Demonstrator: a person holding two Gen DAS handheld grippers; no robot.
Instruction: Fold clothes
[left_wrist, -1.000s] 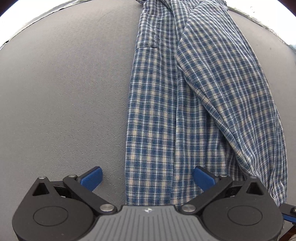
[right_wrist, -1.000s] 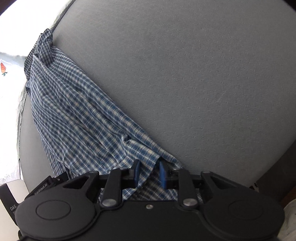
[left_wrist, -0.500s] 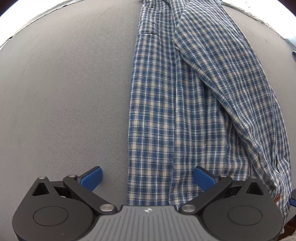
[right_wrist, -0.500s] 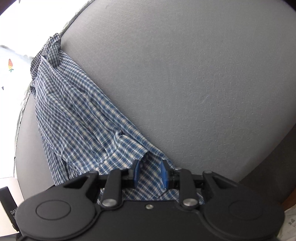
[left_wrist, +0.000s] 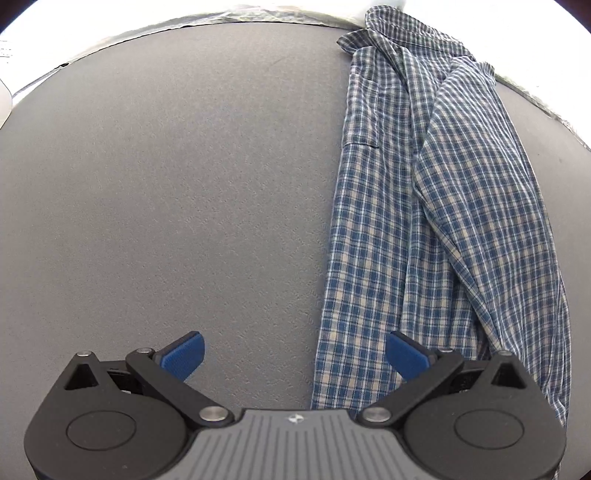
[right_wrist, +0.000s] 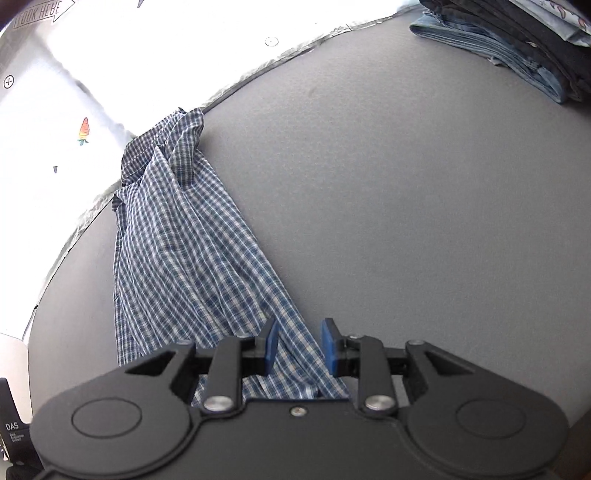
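A blue and white plaid shirt (left_wrist: 424, 221) lies as a long narrow strip on the grey table (left_wrist: 166, 203), collar at the far edge, one sleeve folded over its right side. My left gripper (left_wrist: 295, 356) is open and empty, hovering over the shirt's near hem and left edge. In the right wrist view the shirt (right_wrist: 177, 251) runs from the far edge down to my right gripper (right_wrist: 299, 345). Its jaws stand a little apart with the shirt's near end between them; the fabric lies slack there.
A stack of folded jeans and dark clothes (right_wrist: 517, 48) sits at the table's far right corner. A white surface with printed marks (right_wrist: 85, 129) lies beyond the far edge. A dark device labelled DAS (right_wrist: 14, 435) is at the lower left.
My right gripper's jaws have widened on the shirt's end and the shirt has settled flatter. The left gripper has shifted left, so the shirt sits further right in its view.
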